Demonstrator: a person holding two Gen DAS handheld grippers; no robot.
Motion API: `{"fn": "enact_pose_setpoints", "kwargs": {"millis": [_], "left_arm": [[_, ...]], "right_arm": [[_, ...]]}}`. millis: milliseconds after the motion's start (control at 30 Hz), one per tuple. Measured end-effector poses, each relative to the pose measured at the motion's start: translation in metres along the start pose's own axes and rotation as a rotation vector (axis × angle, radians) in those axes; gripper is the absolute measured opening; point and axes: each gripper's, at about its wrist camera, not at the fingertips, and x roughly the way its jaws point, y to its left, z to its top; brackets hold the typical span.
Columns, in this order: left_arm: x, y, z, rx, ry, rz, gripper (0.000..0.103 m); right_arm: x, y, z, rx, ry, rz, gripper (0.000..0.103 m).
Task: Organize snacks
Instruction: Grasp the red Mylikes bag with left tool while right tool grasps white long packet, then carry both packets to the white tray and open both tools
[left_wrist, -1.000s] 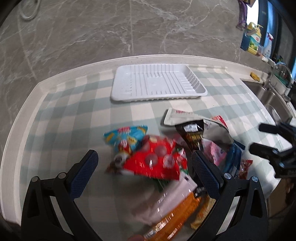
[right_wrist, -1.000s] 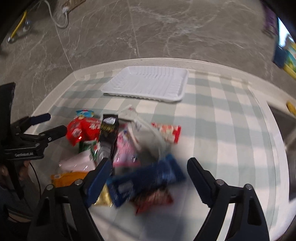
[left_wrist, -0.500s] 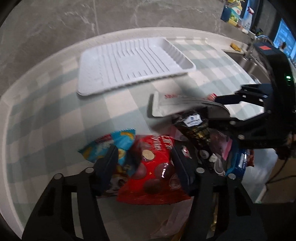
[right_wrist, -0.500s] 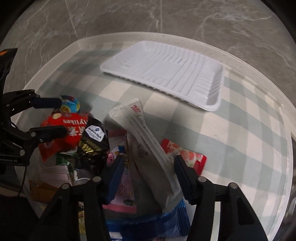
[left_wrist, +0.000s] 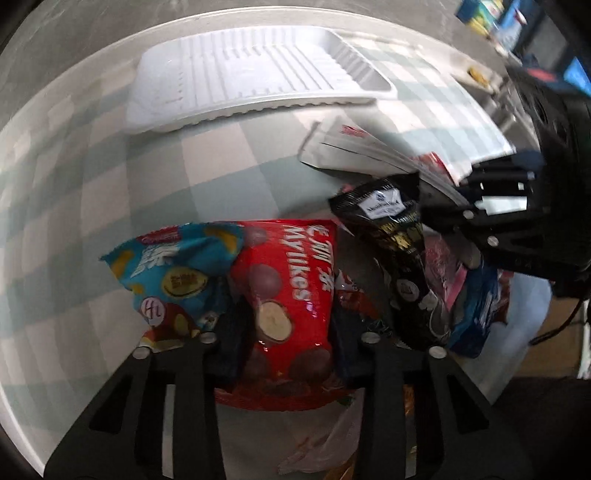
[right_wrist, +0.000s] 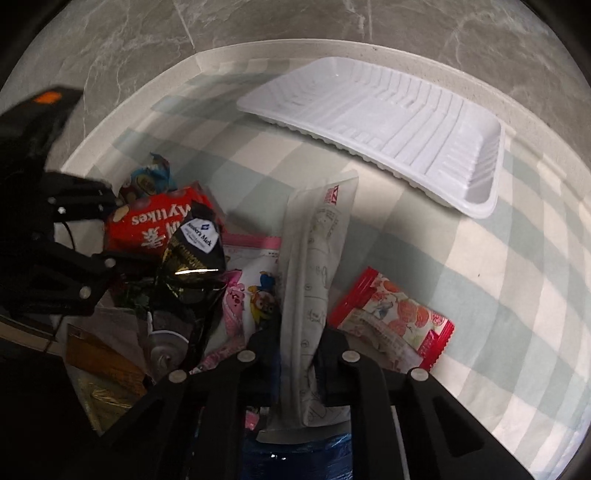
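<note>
On the checked cloth lies a heap of snack packets. My left gripper (left_wrist: 290, 347) points down at it, and its jaws are closing with the pads pressing both sides of the red Mylikes bag (left_wrist: 291, 266). A blue chip bag (left_wrist: 173, 273) lies just to the left of the red one, and a black bag (left_wrist: 399, 251) to the right. My right gripper (right_wrist: 299, 354) is shut on the near end of a long white pouch (right_wrist: 317, 251). The white ribbed tray (right_wrist: 388, 122) stands empty behind the heap.
A pink cartoon bag (right_wrist: 247, 295), a red-and-white packet (right_wrist: 391, 317), a blue packet (left_wrist: 476, 314) and a gold-orange pack (right_wrist: 99, 369) lie around the held ones. The marble wall (right_wrist: 258, 22) rises behind the counter's pale raised rim (right_wrist: 207, 55). Bottles (left_wrist: 480, 14) stand far right.
Both grippers dropped onto the heap and went from wide open to shut. The left closed around the red bag, the right around the white pouch.
</note>
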Motion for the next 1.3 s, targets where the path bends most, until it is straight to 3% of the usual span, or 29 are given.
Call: {"fn": "enact_pose_setpoints", "kwargs": {"millis": [267,667,967,1300], "left_arm": [[-0.015,0.002,-0.002,-0.036,-0.029,-0.062,0.03],[-0.075,0.022,0.014,-0.092,-0.136,-0.149,0.03],[-0.088,0.047,0.071,-0.137,-0.202,-0.17,0.03],[-0.057,0.081,0.158,-0.15,-0.216,-0.095,0.03]], "right_arm": [[-0.034,-0.018,-0.012,0.141,-0.054,0.123,0.015],[-0.069,-0.042,-0.007,0.334,-0.158,0.274,0.015],[-0.064,-0.067,0.032,0.423,-0.222,0.28,0.015],[-0.038,-0.119,0.088,0.529,-0.274,0.241,0.015]]}}
